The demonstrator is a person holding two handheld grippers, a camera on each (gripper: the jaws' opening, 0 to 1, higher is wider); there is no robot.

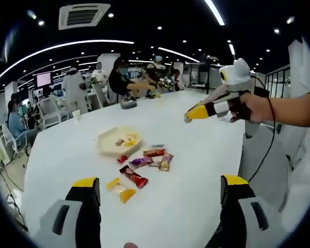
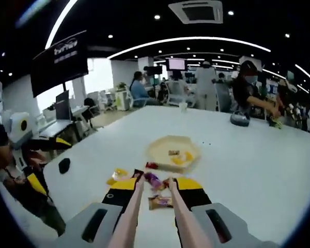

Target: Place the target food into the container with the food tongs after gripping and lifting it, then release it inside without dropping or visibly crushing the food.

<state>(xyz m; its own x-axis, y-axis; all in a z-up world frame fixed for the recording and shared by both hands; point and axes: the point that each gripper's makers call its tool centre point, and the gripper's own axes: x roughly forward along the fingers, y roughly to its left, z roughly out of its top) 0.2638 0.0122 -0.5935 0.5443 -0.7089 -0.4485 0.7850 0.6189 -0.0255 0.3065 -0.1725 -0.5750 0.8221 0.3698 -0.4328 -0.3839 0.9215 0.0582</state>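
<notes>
A beige shallow container [image 1: 109, 138] [image 2: 160, 145] sits mid-table with a few snack pieces in it. Wrapped snacks lie in front of it: a red one [image 1: 133, 176], a purple one [image 1: 140, 161] [image 2: 154, 181], a gold one [image 1: 165, 161] and a yellow one [image 1: 121, 190] [image 2: 118, 175]. My right gripper [image 2: 156, 186] is shut on pink food tongs [image 2: 134, 206], whose tips stand apart on either side of the purple snack; contact cannot be told. A hand holds that right gripper [image 1: 195, 112] above the table's right side. My left gripper [image 1: 159, 182] is open and holds nothing, short of the snacks.
The white table [image 1: 196, 170] [image 2: 258, 170] runs far back. A paper cup [image 1: 76, 114] [image 2: 183, 107] and a dark device [image 1: 128, 103] [image 2: 239, 119] stand near its far end, where several people sit. A small black object [image 2: 64, 165] lies near the left edge.
</notes>
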